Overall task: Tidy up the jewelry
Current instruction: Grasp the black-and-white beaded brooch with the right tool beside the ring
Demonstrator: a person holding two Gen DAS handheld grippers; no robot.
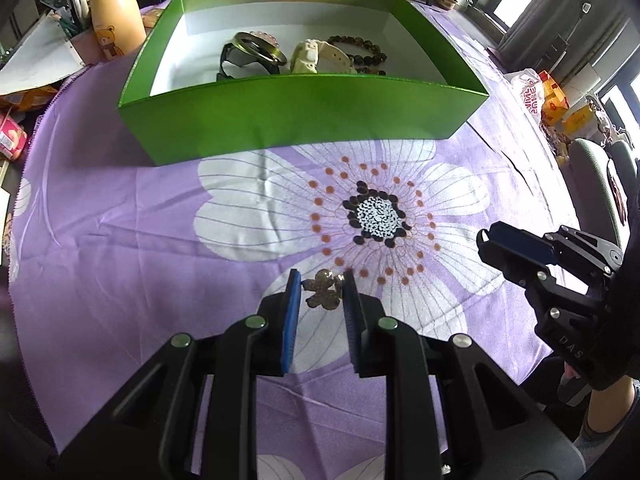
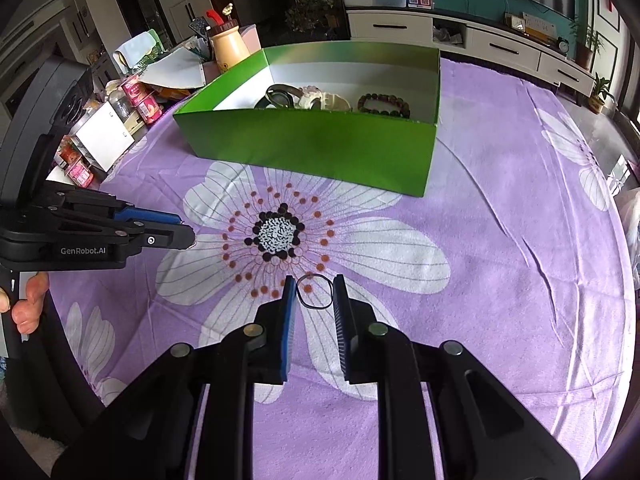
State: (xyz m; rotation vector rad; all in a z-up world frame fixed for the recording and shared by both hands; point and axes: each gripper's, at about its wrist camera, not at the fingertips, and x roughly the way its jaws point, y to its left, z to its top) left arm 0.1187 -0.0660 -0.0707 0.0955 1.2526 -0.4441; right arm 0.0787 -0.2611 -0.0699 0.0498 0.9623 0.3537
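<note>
Here the left gripper [image 1: 322, 280], jaws apart, straddles one small sparkly bear-shaped brooch [image 1: 323, 290] near the purple flowered tablecloth's [image 1: 120, 248] front edge; it looks light, stiff, best pinched across its body. The right gripper [image 2: 313, 290], equally parted, brackets one thin dark ring [image 2: 315, 291], probably slippery. Farther back, the green cardboard box [image 1: 304, 116] holds several pieces, hard to count.

Home living room: table [image 2: 500, 240] under purple flowered cloth, white TV cabinet [image 2: 460, 38] with drawers behind it, potted plants [image 2: 600, 88] at cabinet's right end, snack packs [image 2: 140, 100] beside table's left edge.
</note>
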